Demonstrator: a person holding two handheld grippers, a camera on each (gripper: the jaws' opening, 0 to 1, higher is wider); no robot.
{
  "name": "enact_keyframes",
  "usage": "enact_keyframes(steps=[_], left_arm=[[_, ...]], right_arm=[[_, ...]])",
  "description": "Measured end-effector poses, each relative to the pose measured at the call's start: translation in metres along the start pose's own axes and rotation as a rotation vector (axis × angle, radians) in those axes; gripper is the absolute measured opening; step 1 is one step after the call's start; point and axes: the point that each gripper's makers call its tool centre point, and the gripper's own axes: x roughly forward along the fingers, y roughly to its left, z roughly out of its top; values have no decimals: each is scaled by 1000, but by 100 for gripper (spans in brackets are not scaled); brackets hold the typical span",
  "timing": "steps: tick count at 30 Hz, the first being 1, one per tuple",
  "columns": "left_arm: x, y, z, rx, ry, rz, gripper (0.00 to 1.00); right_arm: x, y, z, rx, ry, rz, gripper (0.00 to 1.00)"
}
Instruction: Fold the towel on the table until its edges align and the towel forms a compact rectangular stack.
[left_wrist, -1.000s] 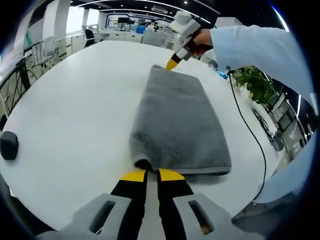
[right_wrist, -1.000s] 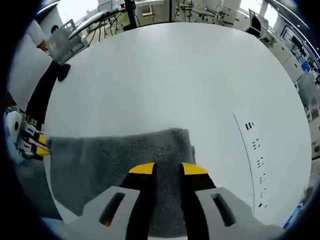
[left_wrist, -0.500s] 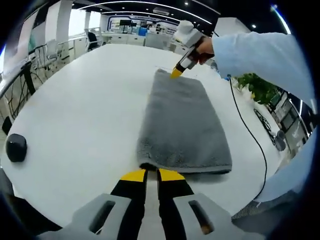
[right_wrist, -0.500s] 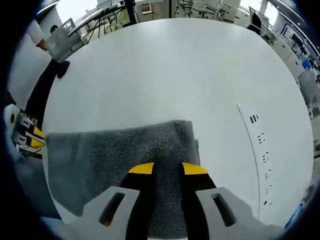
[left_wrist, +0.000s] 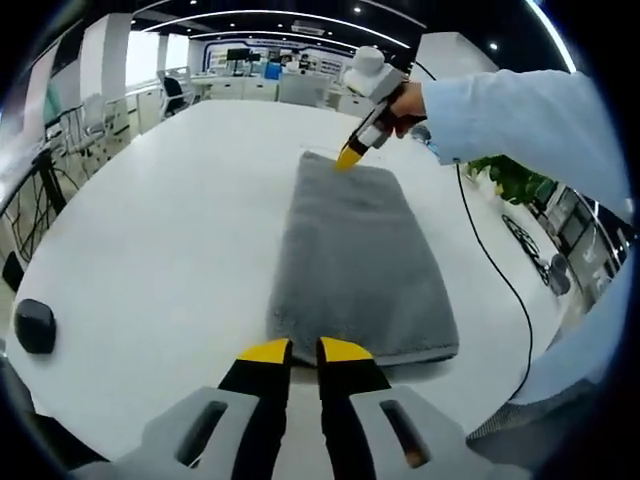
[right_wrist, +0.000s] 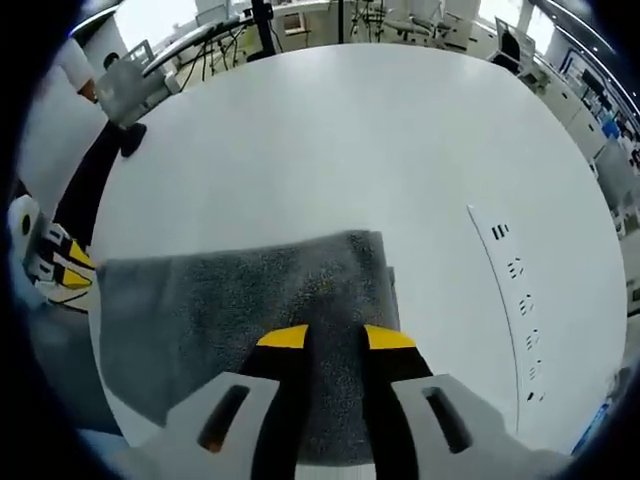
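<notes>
The soft, limp towel (left_wrist: 360, 255) lies folded long on the table (left_wrist: 160, 210), just ahead of the left gripper (left_wrist: 294, 349) and under the right gripper (right_wrist: 326, 337), both narrowly parted and empty; pinch corners.

Left gripper view: low, looking lengthwise along towel (left_wrist: 360, 250). Right gripper view: close above towel's opposite end, facing across. Shared: towel, white counter (left_wrist: 170, 210).
</notes>
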Motion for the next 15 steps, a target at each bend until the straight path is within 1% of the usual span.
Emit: enact_keyframes(steps=[6,9,12,15], left_arm=[[1,1,7,16,-8,-6,11],[0,1,11,25,-9,-10,13],[0,2,13,35,-6,-13,17],[0,2,16,51,2,-24,19]], right_arm=[[-8,5,-7,6,-9,0,20],[-10,3,-13,18,-17,-2,21],[-13,8,-17,34,-23,0,24],[-17,15,-21,48,-43,1,29]])
